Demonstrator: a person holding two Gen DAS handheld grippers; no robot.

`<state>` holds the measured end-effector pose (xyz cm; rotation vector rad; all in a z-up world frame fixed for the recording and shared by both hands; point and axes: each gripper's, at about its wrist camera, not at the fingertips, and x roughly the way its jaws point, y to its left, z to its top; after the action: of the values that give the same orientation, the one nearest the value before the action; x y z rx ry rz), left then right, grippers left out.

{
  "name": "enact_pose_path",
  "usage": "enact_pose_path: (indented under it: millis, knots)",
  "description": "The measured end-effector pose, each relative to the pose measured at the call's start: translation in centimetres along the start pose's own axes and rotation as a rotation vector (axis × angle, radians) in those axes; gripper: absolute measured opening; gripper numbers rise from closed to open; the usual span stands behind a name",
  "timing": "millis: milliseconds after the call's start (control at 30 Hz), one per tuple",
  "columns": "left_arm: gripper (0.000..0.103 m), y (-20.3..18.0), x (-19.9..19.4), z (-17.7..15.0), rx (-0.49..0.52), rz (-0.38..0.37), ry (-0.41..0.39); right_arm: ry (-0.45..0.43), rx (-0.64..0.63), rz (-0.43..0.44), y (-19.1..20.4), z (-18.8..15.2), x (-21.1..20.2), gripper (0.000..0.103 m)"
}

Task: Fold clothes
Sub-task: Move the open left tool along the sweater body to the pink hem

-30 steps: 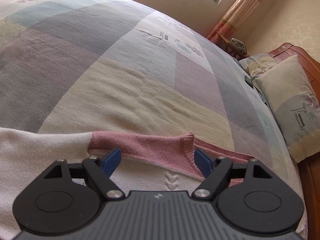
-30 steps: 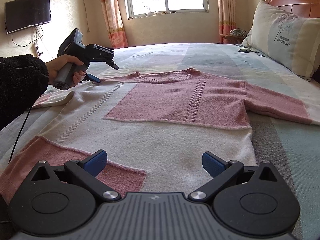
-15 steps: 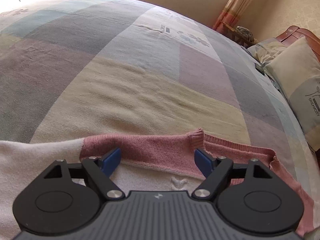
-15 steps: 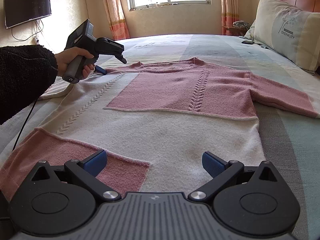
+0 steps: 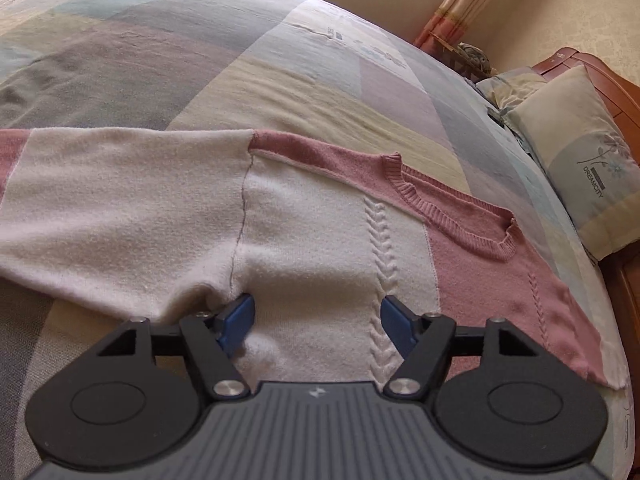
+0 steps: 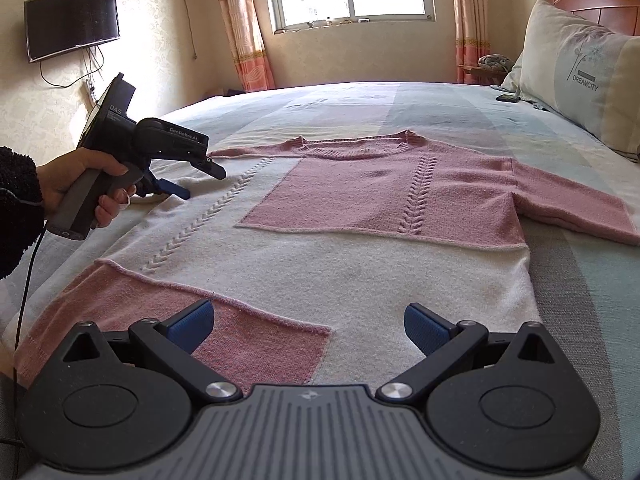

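- Closing now: left gripper [image 5: 316, 322] jaws narrowing over the armpit seam of the pink-and-cream cable-knit sweater [image 6: 360, 216], cloth between the pads, not yet pinched.
- Sweater lies flat, face up, mid patchwork bedspread [image 5: 200, 60].
- Right gripper [image 6: 308, 326] spread wide over the near hem, holding nothing.
- Risk: pinching only the top layer (thick knit), so the fold drags and bunches.

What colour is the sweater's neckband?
Pink ribbed knit, matching the chest panel; the neckband shows best in the left wrist view.
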<state>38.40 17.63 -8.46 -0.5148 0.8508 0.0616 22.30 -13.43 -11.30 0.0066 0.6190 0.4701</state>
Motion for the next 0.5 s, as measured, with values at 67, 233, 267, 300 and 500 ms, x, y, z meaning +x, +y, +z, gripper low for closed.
enact_pose_path:
  millis: [67,233,267,300,500]
  knots:
    - [0.072,-0.9,-1.6,-0.2,0.028,-0.020,-0.013,-0.002,-0.007,-0.001,0.1,0.0,0.0,0.103]
    - [0.077,-2.9,-2.2,-1.8,0.127,-0.060,-0.017,0.014,-0.014,0.000,0.4,-0.2,0.1,0.103]
    - [0.077,-2.6,-1.6,-2.1,0.122,-0.033,-0.017,0.015,-0.018,0.002,0.6,-0.2,0.0,0.103]
    - [0.077,-2.2,-0.9,-2.3,0.116,-0.001,-0.018,0.015,-0.024,0.002,0.7,-0.3,0.0,0.103]
    - [0.072,-1.0,-1.2,-4.5,0.191,0.070,0.001,0.013,-0.057,-0.015,1.1,-0.4,-0.3,0.103]
